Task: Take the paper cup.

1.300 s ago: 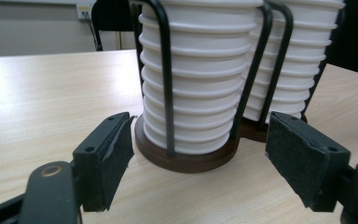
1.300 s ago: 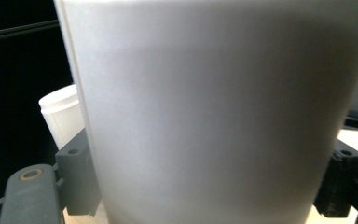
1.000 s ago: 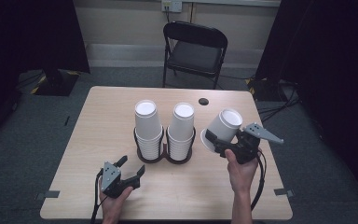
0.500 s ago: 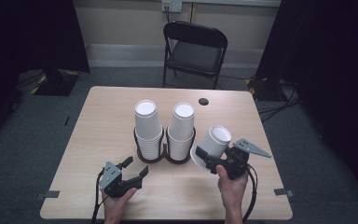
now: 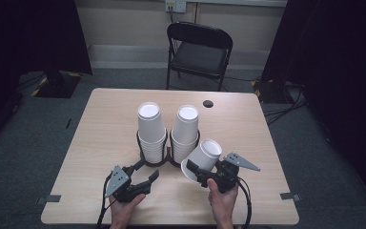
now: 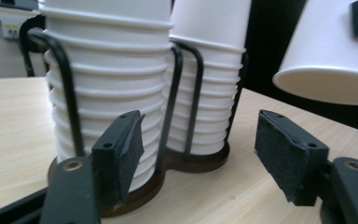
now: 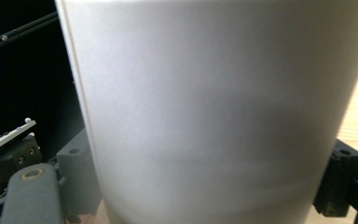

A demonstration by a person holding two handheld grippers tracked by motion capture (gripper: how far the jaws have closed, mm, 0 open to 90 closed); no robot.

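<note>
Right gripper (image 5: 201, 171) clamped on a white paper cup (image 5: 201, 159), tilted, rim low toward the person, base up toward the stacks — just right of the wire cup holder (image 5: 169, 160), above the table (image 5: 100, 138). Left gripper (image 5: 143, 177) holds nothing, jaws have just been closing, still apart, aimed at the holder base. Right hand is nearer; judged next: set the cup down.

The black wire cup holder (image 5: 167, 161) with its two cup stacks (image 5: 151, 129) stands at the middle of the worktop (image 5: 100, 124), blocking the way straight across. Bare wood lies open toward the left edge, right edge and far corners.
</note>
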